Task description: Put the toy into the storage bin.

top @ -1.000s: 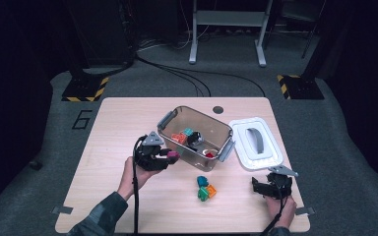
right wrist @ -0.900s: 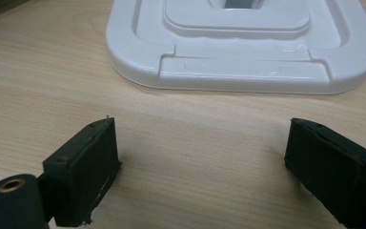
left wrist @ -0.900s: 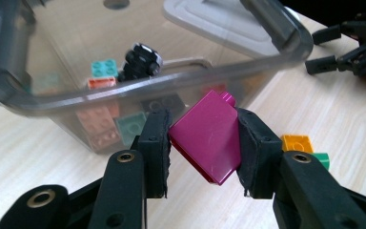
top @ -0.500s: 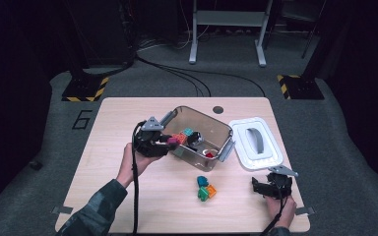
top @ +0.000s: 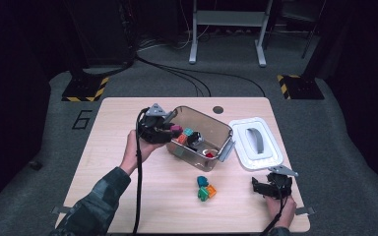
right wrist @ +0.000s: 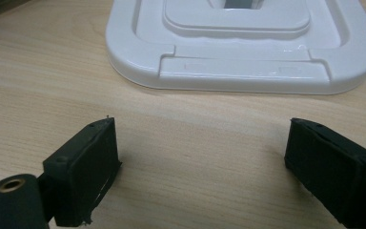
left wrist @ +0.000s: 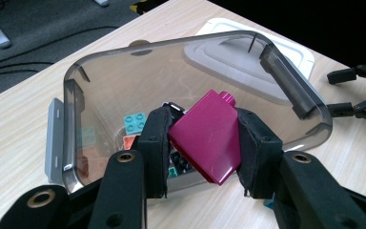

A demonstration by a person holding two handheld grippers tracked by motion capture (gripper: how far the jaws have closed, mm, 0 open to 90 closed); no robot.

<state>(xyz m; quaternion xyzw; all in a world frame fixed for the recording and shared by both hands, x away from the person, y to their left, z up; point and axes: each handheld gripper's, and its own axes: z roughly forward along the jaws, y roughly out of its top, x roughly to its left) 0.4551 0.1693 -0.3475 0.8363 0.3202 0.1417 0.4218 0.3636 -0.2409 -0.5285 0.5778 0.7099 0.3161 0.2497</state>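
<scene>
Pale wooden counter (top: 128, 196): left claw (left wrist: 202, 138) clamps a magenta plastic block (left wrist: 207, 136), the clear plastic bin (left wrist: 76, 86) directly below and ahead; right claw (right wrist: 200, 167) gapes empty.

Left gripper (top: 170, 130) clamped, right gripper (top: 257, 186) spread wide.
The left hand (top: 137, 150) reaches forward on an outstretched forearm, jaws pressed from both sides onto something pinched between the pads. The right hand (top: 279, 205) sits low, jaws parted with bare space between them.
</scene>
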